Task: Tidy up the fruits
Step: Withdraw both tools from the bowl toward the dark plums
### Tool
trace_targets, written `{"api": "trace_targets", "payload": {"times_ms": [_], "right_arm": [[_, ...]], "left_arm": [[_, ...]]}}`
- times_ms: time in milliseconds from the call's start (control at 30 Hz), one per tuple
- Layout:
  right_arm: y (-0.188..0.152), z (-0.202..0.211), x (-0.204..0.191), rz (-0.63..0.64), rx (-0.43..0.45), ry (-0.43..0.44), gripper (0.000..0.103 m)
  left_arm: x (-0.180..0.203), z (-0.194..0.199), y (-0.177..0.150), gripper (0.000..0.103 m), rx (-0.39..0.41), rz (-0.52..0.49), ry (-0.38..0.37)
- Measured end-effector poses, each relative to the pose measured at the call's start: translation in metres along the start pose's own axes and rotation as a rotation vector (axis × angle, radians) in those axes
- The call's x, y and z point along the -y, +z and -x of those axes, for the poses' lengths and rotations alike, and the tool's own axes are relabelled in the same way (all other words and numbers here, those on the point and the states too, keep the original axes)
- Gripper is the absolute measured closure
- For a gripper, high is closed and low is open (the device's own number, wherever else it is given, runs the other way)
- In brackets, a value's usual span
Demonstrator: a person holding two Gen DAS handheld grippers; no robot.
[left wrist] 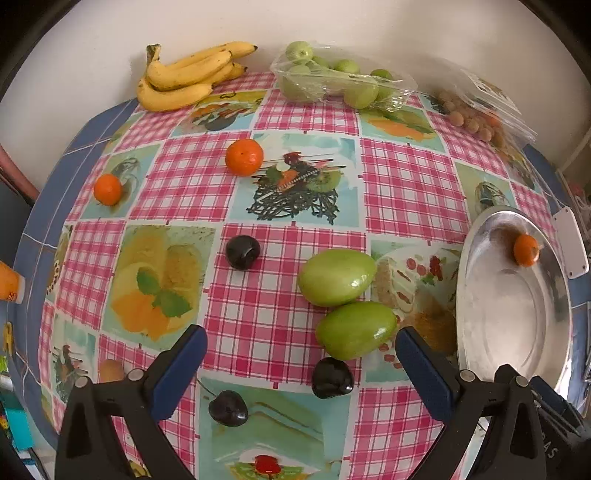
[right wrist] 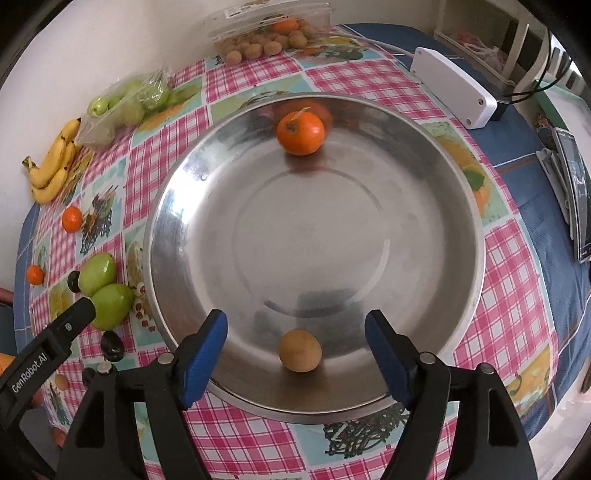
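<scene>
Presently, stock of containers, taken over my two claws.

Item: steel basin [right wrist: 177,206], filling the middle of my right wrist view. Contents: one orange mandarin [right wrist: 300,133] at the upper inner slope, slightly blurred, and one small tan round fruit [right wrist: 300,350] at the lower inner slope. My right claw [right wrist: 295,354] stands over that tan fruit with its blue pads apart on either side, neither pad touching it; nothing held.

Item: the same basin seen at the right edge of my left wrist view, mandarin near its upper rim.

Item: clear plastic bag [left wrist: 391,88], upper centre of the left view, by the wall. Contents: small round green fruits, several spilling at its open end.

Item: clear clamshell box [right wrist: 266,14], top of the right view, lid raised. Contents: tan round fruits heaped at its mouth, plus something orange among them.

Loose on the chequered tablecloth [left wrist: 406,184], left view: banana bunch [left wrist: 188,77] upper left; two mandarins left of centre; two large green fruits [left wrist: 347,302] touching each other right of centre; three dark plums [left wrist: 332,376], one just below the lower green fruit.

My left claw [left wrist: 301,363] is spread fully wide at the bottom of its view, gripping nothing; the lower green fruit and one plum lie between its fingers.
</scene>
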State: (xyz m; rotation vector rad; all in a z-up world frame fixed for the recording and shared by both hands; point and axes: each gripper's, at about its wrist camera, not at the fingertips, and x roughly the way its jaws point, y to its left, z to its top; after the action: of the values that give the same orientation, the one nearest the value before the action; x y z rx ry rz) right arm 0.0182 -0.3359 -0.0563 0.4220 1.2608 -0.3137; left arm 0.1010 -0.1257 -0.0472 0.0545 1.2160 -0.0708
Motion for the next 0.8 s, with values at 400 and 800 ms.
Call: {"api": "trace_targets", "payload": {"times_ms": [400, 800], "right_arm": [[0.001, -0.004, -0.007, 0.043, 0.018, -0.007, 0.003], [0.0, -0.006, -0.012, 0.058, 0.029, -0.01, 0.003]], "left_arm": [[-0.003, -0.005, 0.0, 0.0, -0.018, 0.013, -0.009], [-0.005, -0.005, -0.003, 0.0, -0.022, 0.016, -0.018]]}}
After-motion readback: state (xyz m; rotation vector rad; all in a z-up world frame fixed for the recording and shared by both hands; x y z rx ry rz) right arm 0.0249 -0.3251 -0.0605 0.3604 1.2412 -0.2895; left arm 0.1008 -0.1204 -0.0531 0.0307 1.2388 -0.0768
